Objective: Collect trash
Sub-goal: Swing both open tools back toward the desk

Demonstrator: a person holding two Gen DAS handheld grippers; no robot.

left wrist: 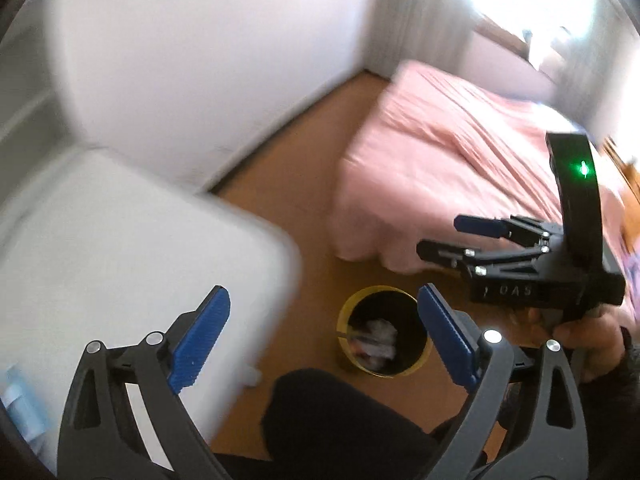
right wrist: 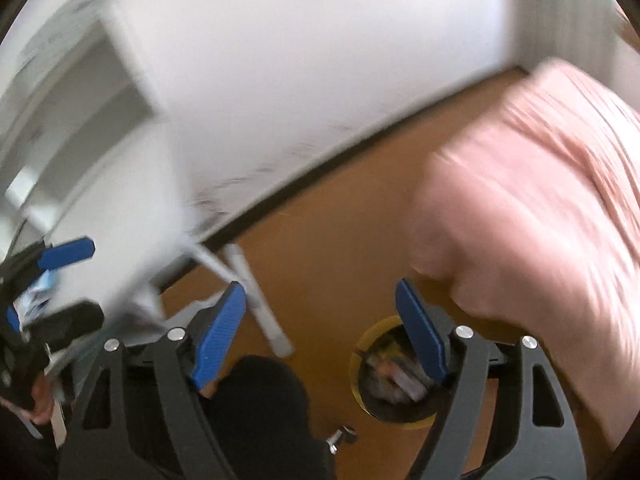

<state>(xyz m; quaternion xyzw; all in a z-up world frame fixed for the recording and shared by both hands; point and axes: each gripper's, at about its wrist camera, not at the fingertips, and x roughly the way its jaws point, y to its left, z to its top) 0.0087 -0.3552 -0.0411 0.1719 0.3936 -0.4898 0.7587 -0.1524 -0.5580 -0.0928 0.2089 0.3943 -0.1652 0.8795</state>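
A round bin with a yellow rim (left wrist: 384, 330) stands on the brown floor and holds crumpled paper and wrappers (left wrist: 374, 342); it also shows in the right wrist view (right wrist: 394, 380). My left gripper (left wrist: 322, 336) is open and empty, above the bin and the white table edge. My right gripper (right wrist: 320, 332) is open and empty, above the floor left of the bin. It also shows in the left wrist view (left wrist: 444, 236), jaws apart, above the bed edge. In the right wrist view the left gripper (right wrist: 52, 280) shows at the far left, blurred.
A white table (left wrist: 120, 248) fills the left, with a blue-white packet (left wrist: 16, 404) at its near edge. A bed with a pink cover (left wrist: 460, 160) stands at the right. White table legs (right wrist: 256, 296) stand on the floor near the wall. My dark-clad knee (left wrist: 340, 420) is below.
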